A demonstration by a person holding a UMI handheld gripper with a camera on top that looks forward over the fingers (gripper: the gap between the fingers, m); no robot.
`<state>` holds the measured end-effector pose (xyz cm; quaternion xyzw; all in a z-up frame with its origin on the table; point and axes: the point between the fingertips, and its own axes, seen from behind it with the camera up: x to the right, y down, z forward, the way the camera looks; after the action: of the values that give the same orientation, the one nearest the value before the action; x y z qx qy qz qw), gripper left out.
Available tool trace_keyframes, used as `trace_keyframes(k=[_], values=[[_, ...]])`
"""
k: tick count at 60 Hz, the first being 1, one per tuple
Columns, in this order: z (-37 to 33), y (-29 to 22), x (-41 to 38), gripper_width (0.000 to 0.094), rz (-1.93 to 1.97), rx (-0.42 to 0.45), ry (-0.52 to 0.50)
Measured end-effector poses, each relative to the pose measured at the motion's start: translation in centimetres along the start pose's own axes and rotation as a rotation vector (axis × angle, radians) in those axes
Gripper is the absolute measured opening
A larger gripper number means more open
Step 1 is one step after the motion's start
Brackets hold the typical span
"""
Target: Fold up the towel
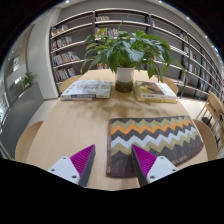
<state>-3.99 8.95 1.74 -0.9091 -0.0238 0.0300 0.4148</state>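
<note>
A woven, matt cloth finish is seen on the zigzag-patterned towel (155,141). A smooth, light wooden surface with slight sheen is noted on the table (70,125). Glossy paper covers are seen on the books (87,90).

Gripper (113,163) with two pale grey fingers, each faced with a magenta pad (81,160) inside.

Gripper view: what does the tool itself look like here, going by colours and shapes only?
Only the tool tips show: two pale grey or white fingers, wedge-shaped, each carrying a bright magenta pad on its inner face. No cables, markings, hand or sleeve are visible.
</note>
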Motion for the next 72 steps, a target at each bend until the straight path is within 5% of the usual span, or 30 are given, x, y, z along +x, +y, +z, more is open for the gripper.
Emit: trace_keyframes(k=[10,22,32,54,66,72], values=[[4.0,-0.4,1.3,0.0592,-0.051,-0.026,0.07],[4.0,-0.3,3.7,0.01,-0.115,-0.036,0.176],[3.1,-0.8,3.5,0.0055,-0.12,-0.067,0.111],[-5.3,-10.9,20.3,0.0054,-0.01,0.104,0.156],[-2.0,-6.8,29.9,0.0055,-0.025,0.033,0.16],[-0.5,-3.6,31.8,0.0137,-0.03,-0.035,0.133]])
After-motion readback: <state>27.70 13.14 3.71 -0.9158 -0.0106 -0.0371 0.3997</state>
